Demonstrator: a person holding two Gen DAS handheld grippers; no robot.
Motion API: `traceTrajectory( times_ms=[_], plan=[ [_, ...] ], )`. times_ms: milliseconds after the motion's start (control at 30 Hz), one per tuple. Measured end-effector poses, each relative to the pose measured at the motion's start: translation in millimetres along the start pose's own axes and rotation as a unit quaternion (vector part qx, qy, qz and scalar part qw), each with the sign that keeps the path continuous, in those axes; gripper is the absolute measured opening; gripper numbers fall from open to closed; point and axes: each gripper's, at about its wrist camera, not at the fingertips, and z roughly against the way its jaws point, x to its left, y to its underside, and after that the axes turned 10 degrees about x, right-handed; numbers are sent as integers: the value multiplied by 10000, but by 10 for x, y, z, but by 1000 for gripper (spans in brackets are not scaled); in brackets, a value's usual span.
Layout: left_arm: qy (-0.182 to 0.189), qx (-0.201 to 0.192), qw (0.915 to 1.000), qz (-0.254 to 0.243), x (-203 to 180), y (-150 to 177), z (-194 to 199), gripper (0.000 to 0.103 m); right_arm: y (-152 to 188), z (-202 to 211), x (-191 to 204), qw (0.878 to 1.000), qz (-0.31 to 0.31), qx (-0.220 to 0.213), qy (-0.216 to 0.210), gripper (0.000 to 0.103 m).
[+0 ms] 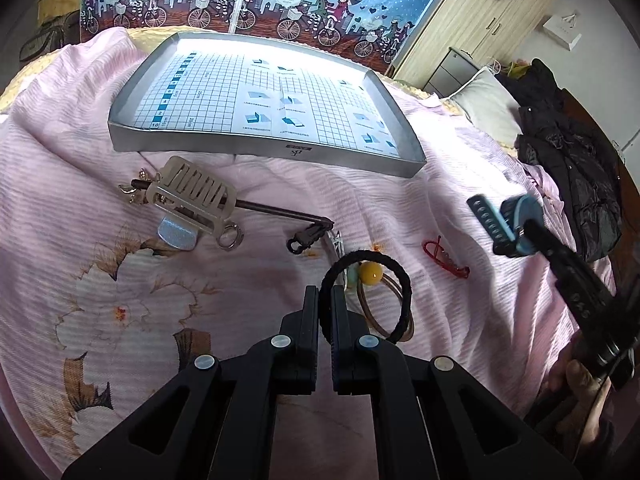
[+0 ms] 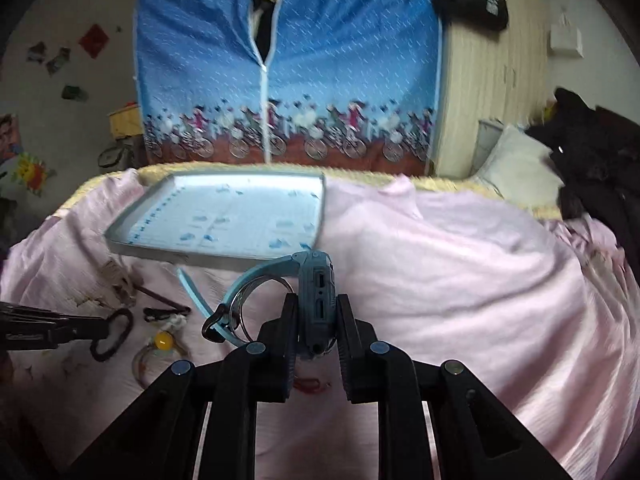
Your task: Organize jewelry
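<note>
1. Bedspread (image 1: 120, 280), pink with a flower print, covers a bed and carries everything described below.
2. Left tool (image 1: 326, 300) sits low over the bed, its fingers nearly together and clamped on the near edge of a black hair tie (image 1: 404, 280).
3. Under the hair tie lie a yellow bead (image 1: 370, 273) and a thin brown loop (image 1: 384, 320).
4. Right tool (image 2: 316, 308) is lifted above the bedspread, its fingers clamped on the sides of a blue watch (image 2: 318, 280).
5. The watch strap (image 2: 256, 280) curves out to the left of the tool, with a metal ring (image 2: 244, 312) hanging against it.
6. In the left view the watch (image 1: 516, 216) appears at the right, held in the air above the bed.
7. Grey tray (image 1: 120, 128), shallow and lined with a blue grid sheet, lies on the far part of the bed with nothing in it.
8. Just in front of the tray lies a beige hair claw (image 1: 192, 192) across a dark hair stick (image 1: 276, 212).
9. A silver ring (image 1: 230, 236) and a blue clip (image 1: 176, 236) lie beside the claw.
10. A small black clasp (image 1: 304, 238) lies at the end of the stick, close to the hair tie.
11. A red cord (image 1: 444, 258) lies on the bed between the hair tie and the raised watch.
12. Dark clothes (image 1: 580, 184) are piled at the right edge of the bed.
</note>
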Motion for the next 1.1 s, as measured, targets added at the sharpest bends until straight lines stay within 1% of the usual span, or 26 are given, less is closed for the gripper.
traceTrajectory(
  times_ms=[67, 133, 167, 233, 267, 300, 333, 367, 467, 633, 667, 733, 767, 800, 867, 933, 967, 1000, 1033, 1100],
  plan=[
    [-10, -2, 10000, 8, 2, 0, 0, 3, 4, 35, 64, 9998, 130, -96, -85, 17],
    [-19, -8, 10000, 14, 7, -3, -3, 3, -1, 44, 103, 9997, 201, -96, -129, 17],
    [-14, -5, 10000, 25, 6, -3, -2, 3, -13, 33, 105, 9996, 188, -71, -221, 17],
    [-12, -7, 10000, 38, 7, 4, 4, 3, -8, -22, 87, 9985, 23, 80, -543, 17],
    [-10, -10, 10000, 44, 8, -1, 6, 3, -1, -92, 65, 9964, -114, 279, -791, 17],
    [-9, -12, 10000, 50, 11, -3, 7, 3, 27, -160, 71, 9944, -199, 484, -920, 17],
    [-13, -13, 10000, 57, 14, -4, 7, 3, 49, -240, 68, 9926, -267, 701, -951, 17],
    [-18, -10, 10000, 65, 18, -4, 6, 3, 73, -328, 80, 9914, -254, 943, -869, 17],
    [-26, 17, 10000, 84, 26, 1, 0, 3, 136, -457, 146, 9899, -35, 1305, -559, 17],
    [-7, 89, 9999, 126, 43, 1, -16, 3, 155, -456, 209, 9899, 88, 1269, -622, 18],
    [0, 100, 9999, 141, 51, 2, -18, 3, 157, -460, 220, 9901, 114, 1261, -607, 20],
    [18, 120, 9997, 196, 69, -1, -18, 3, 137, -441, 249, 9913, 182, 1177, -568, 33],
    [37, 129, 9996, 235, 84, -2, -16, 3, 131, -409, 267, 9924, 230, 1089, -533, 46],
    [47, 131, 9995, 270, 98, -1, -12, 3, 125, -385, 278, 9929, 263, 1024, -549, 48],
    [59, 138, 9993, 342, 127, 2, -2, 3, 128, -344, 336, 9918, 385, 987, -713, 48],
    [83, 155, 9990, 412, 156, 4, 3, 3, 153, -363, 415, 9886, 527, 1106, -875, 47],
    [92, 162, 9989, 435, 164, 5, 7, 3, 171, -381, 456, 9871, 601, 1174, -910, 43],
    [95, 166, 9988, 447, 167, 6, 9, 3, 190, -403, 496, 9856, 682, 1239, -927, 35],
    [93, 165, 9988, 450, 161, 4, 11, 3, 209, -431, 547, 9838, 796, 1322, -915, 33],
    [91, 157, 9989, 435, 166, 6, 16, 3, 241, -467, 591, 9819, 890, 1412, -901, 31]
  ],
)
